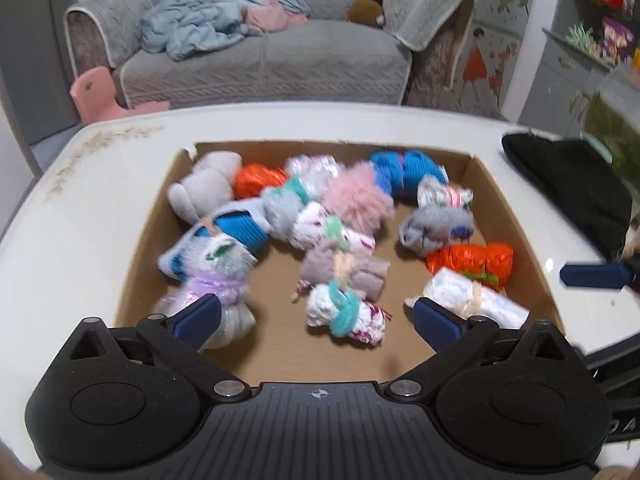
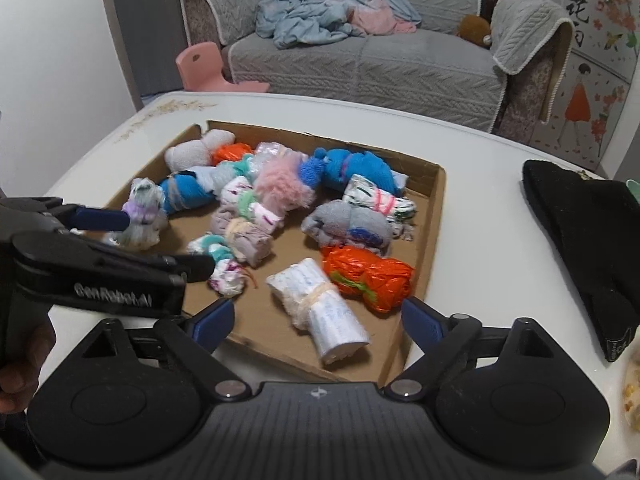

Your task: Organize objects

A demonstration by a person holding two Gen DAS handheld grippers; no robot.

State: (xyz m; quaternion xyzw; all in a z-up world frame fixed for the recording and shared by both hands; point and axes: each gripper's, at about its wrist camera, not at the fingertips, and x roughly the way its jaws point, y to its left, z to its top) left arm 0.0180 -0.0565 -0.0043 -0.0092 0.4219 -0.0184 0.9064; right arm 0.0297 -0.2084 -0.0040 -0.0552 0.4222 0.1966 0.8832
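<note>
Lying inside the cardboard box (image 2: pixel 434 196) on the white surface (image 1: pixel 80 240), a white roll (image 2: pixel 320 312) is seen between and just beyond the spread fingers of the right claw (image 2: pixel 318 322), unpinched. The left claw (image 1: pixel 316 316) is likewise spread above the teal-tied bundle (image 1: pixel 344 314), gripping nothing.

A grey sofa (image 2: pixel 360 56) stood at the far side of the room, with a rumpled pale blue blanket (image 2: pixel 320 4) heaped on its seat and a pink cloth (image 2: pixel 380 20) tucked under it. A brown furry toy (image 2: pixel 474 28) lay by the sofa's right arm. A small pink chair (image 2: pixel 204 68) stood on the floor left of the sofa. A black cloth (image 2: pixel 588 252) lay on the white table (image 2: pixel 480 160) at the right. A wall hanging (image 2: pixel 588 60) with a painted figure in an orange dress hung far right.
</note>
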